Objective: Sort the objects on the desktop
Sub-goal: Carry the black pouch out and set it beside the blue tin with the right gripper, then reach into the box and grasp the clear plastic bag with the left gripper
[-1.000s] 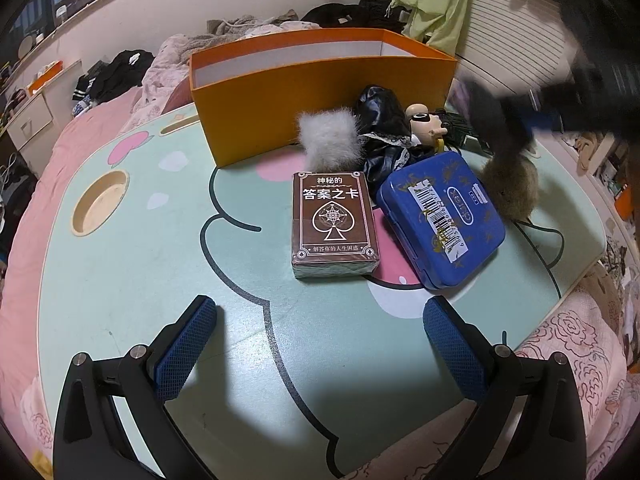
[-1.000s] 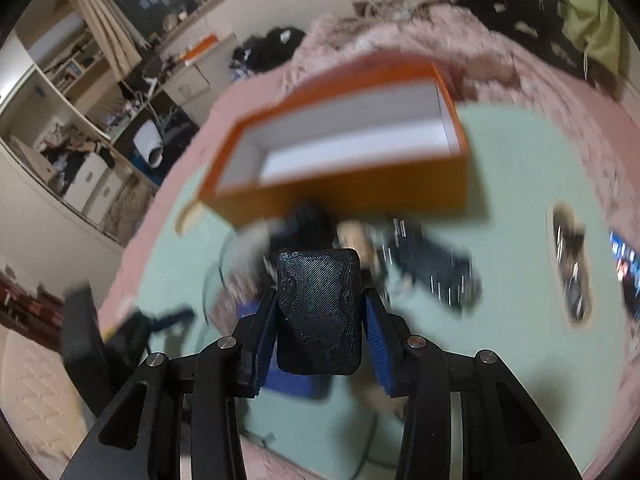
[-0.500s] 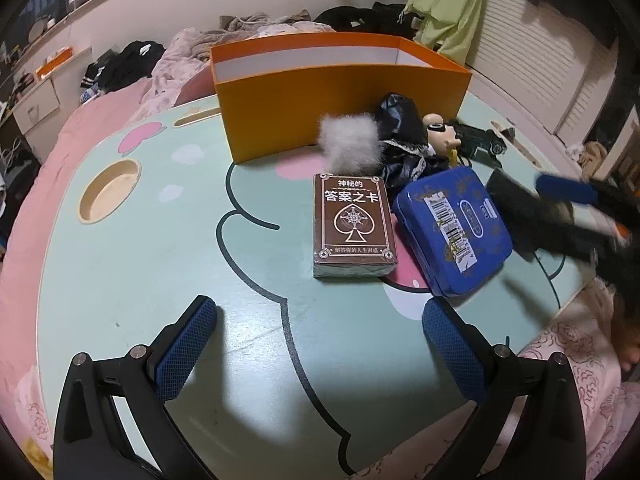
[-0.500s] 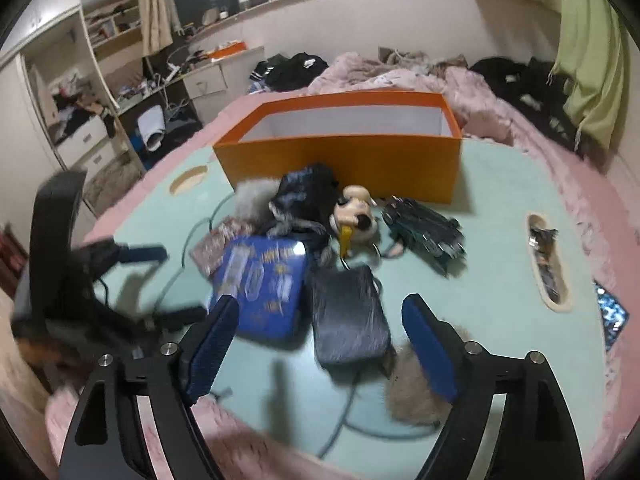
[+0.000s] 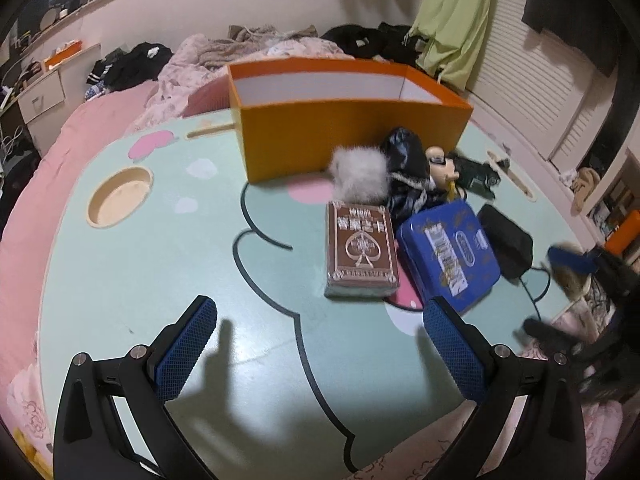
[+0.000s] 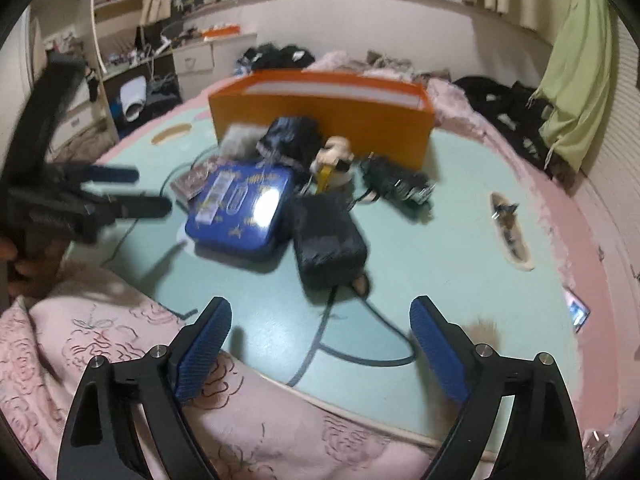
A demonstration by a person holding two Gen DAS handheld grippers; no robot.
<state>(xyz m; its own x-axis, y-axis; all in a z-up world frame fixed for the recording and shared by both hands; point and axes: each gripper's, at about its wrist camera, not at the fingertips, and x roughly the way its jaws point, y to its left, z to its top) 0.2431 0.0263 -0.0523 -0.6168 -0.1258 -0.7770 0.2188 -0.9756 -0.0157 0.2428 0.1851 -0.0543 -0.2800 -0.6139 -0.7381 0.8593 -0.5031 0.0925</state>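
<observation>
The mint-green table [image 5: 120,280] is carrying everything. An orange box [image 5: 352,140] is standing open at its far side. Just in front of it, a blue tin [image 6: 240,210] is lying flat, with a brown card box [image 5: 362,250] beside it and a black pouch [image 6: 326,240] touching its other edge. The left hand-held gripper [image 5: 320,352] is hovering wide apart over bare table, gripping nothing. The right hand-held gripper [image 6: 320,344] has just been opening; nothing is sitting between its fingers, and the pouch is lying just beyond them.

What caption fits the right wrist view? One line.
Open right claw above table edge, facing blue tin, black pouch, orange box.
</observation>
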